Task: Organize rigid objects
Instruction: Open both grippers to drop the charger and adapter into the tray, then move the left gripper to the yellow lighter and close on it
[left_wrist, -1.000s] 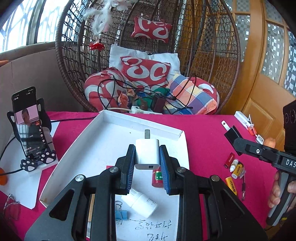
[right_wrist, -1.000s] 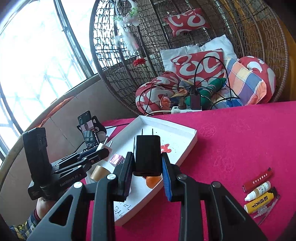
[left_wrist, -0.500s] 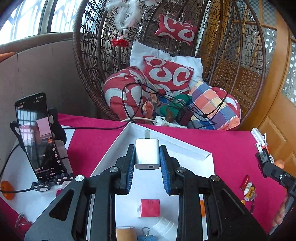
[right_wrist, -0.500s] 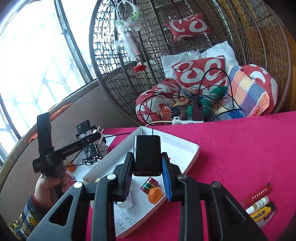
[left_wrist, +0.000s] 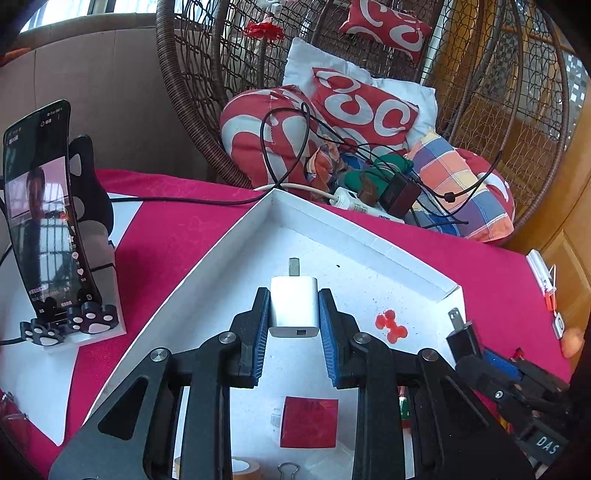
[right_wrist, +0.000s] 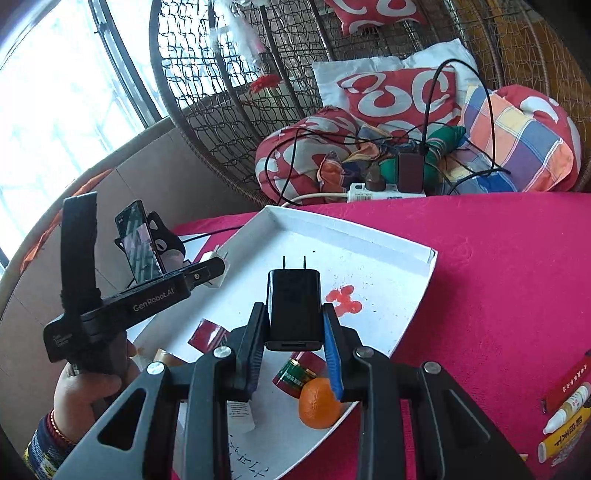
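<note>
My left gripper (left_wrist: 293, 314) is shut on a white USB charger (left_wrist: 294, 308), prongs pointing away, held over the far half of the white tray (left_wrist: 354, 236). My right gripper (right_wrist: 293, 325) is shut on a black charger (right_wrist: 293, 308), also prongs forward, over the tray (right_wrist: 421, 295) near a red stain (right_wrist: 343, 297). From the right wrist camera the left gripper (right_wrist: 218, 271) with the white charger shows at the left, held by a hand (right_wrist: 86, 387). At the right edge of the left wrist view, the right gripper (left_wrist: 471, 345) carries the black charger (left_wrist: 461, 334).
In the tray lie a red box (left_wrist: 308, 421), a small can (right_wrist: 295, 374), an orange (right_wrist: 319, 402), a tape roll and a binder clip. A phone on a cat stand (left_wrist: 44, 229) is at the left. Small tubes (right_wrist: 565, 410) lie on the red tablecloth. A power strip (right_wrist: 384, 190) and wicker chair stand behind.
Both grippers, each still gripping its charger, moved forward and down over the tray. The right gripper came in beside the left; the tray's far corner and red stain look nearer.
</note>
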